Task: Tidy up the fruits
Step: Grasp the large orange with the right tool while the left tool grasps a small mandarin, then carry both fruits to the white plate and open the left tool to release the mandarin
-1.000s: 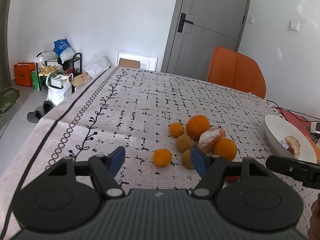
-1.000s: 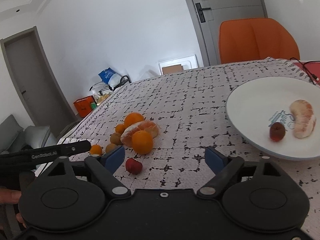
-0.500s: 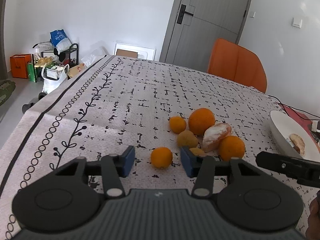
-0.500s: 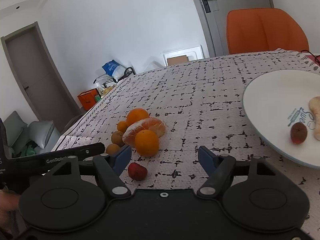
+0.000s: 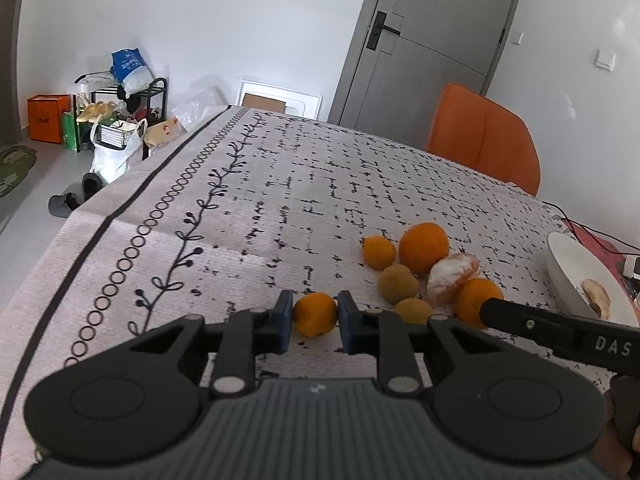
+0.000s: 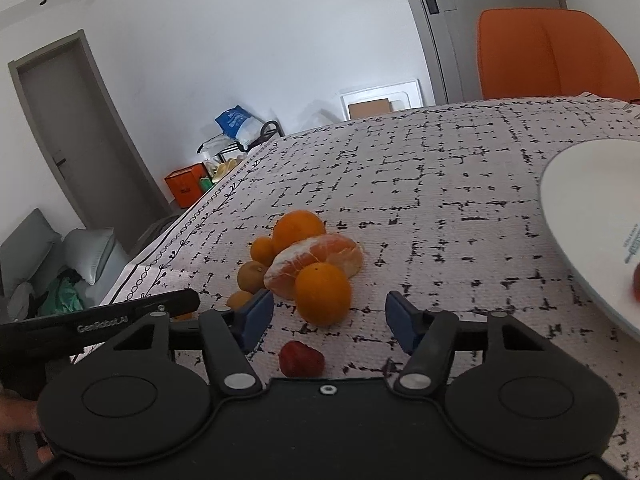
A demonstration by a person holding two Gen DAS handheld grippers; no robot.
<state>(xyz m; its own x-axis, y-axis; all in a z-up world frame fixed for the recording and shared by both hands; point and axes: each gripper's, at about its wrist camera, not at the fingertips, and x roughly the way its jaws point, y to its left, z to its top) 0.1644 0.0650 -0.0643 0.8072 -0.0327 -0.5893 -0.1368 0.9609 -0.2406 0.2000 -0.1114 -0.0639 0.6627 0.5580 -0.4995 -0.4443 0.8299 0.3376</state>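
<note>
Task looks early on, by my read: most fruit not yet sorted; white plate (image 6: 580, 216) at table's right holds only a peeled piece (image 5: 596, 298) and a dark reddish fruit (image 6: 636, 286) at frame edge; the rest sits on the patterned cloth (image 5: 280, 200) in a loose pile, i.e. big orange (image 5: 424, 247), peeled segment cluster (image 6: 316, 258), a few small tan and orange ones; L gripper (image 5: 312, 318) has just been closing and its blue pads now pinch a small mandarin (image 5: 315, 314), resting on cloth, not lifted; R gripper (image 6: 328, 316) has been narrowing, jaws apart and not touching, a mid-size orange (image 6: 322, 293) just ahead between them, a small red fruit (image 6: 301, 358) under them; nothing gripped there; left to do: carry mandarin over, then the whole pile, approx 7 more
</note>
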